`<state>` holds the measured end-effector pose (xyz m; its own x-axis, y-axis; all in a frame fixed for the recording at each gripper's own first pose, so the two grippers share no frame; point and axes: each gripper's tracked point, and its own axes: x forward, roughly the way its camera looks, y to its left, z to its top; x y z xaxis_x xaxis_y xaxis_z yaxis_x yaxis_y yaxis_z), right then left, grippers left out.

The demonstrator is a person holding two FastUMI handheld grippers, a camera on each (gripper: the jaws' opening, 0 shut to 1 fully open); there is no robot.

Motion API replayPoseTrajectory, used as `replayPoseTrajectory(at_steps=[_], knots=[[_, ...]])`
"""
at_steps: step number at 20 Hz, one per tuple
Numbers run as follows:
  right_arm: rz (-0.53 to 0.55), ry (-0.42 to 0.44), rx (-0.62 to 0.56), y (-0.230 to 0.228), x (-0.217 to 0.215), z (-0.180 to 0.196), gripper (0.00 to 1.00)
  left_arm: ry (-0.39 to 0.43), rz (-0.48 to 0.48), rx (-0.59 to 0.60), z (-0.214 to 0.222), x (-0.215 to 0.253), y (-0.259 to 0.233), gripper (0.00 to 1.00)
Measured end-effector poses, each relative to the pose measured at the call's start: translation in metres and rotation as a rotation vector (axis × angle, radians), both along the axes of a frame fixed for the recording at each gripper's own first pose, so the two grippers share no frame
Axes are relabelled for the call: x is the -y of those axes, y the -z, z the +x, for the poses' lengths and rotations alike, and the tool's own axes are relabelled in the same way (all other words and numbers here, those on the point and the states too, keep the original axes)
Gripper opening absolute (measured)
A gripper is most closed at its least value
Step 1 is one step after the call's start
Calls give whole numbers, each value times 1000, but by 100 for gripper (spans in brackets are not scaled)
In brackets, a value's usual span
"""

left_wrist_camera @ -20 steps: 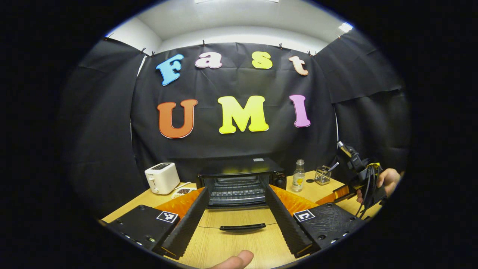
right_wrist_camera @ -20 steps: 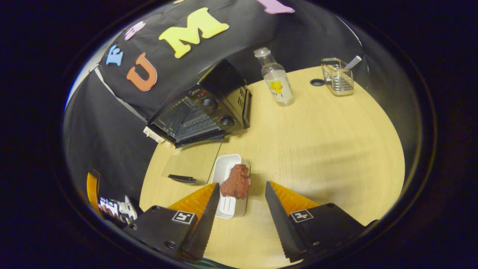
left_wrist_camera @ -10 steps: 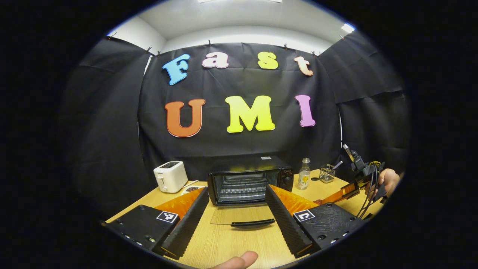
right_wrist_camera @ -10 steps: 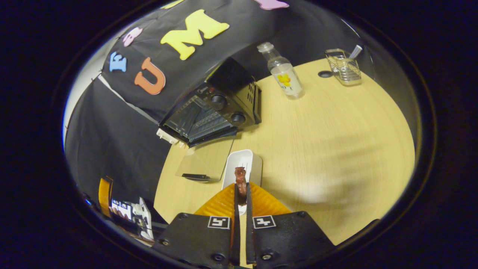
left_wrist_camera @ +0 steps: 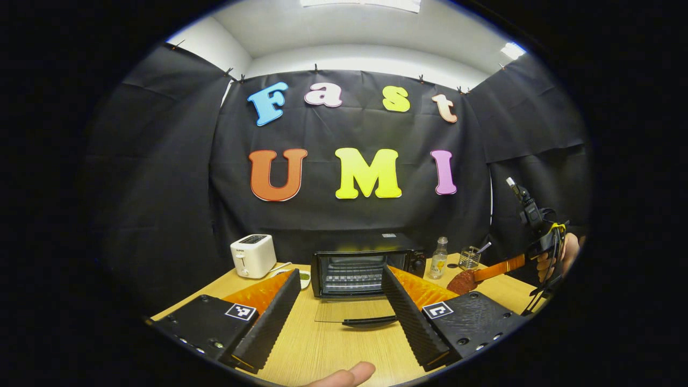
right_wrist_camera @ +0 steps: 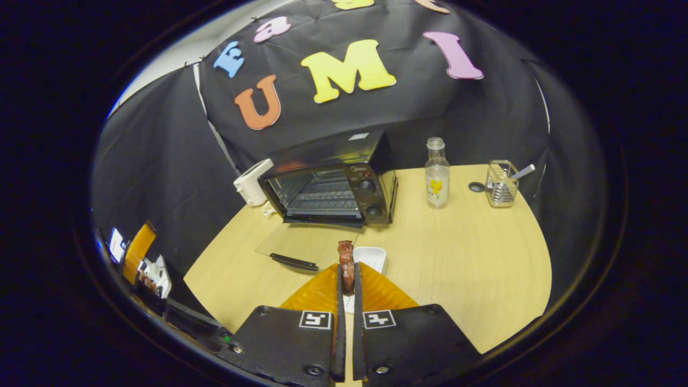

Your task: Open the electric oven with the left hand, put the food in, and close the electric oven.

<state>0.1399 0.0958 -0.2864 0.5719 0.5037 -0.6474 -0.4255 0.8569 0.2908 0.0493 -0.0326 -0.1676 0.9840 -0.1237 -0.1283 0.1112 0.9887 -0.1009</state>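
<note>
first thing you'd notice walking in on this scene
The black electric oven at the back of the wooden table stands wide open, its glass door folded flat onto the tabletop. Just in front of it, the right gripper has its jaws pressed shut on a reddish-brown piece of meat above a small white tray. The left gripper faces the oven with its jaws open and nothing between them.

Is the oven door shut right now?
No, in the right gripper view the oven stands open, its glass door folded down flat on the table.
</note>
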Motion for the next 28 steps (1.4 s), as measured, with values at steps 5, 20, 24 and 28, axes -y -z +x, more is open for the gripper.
replayPoseTrajectory(at_steps=[5,20,24,28], knots=[[-56,-37,81,-9,-47,-8,8,-19,12,-4,-10,-28,3,96],[21,9,253,13,-182,66,8,-35,13,6,-1,-64,6,96],[88,57,261,26,-208,96,8,-34,11,-11,7,-66,16,96],[232,134,151,49,-233,122,8,-40,20,-34,18,-69,30,96]])
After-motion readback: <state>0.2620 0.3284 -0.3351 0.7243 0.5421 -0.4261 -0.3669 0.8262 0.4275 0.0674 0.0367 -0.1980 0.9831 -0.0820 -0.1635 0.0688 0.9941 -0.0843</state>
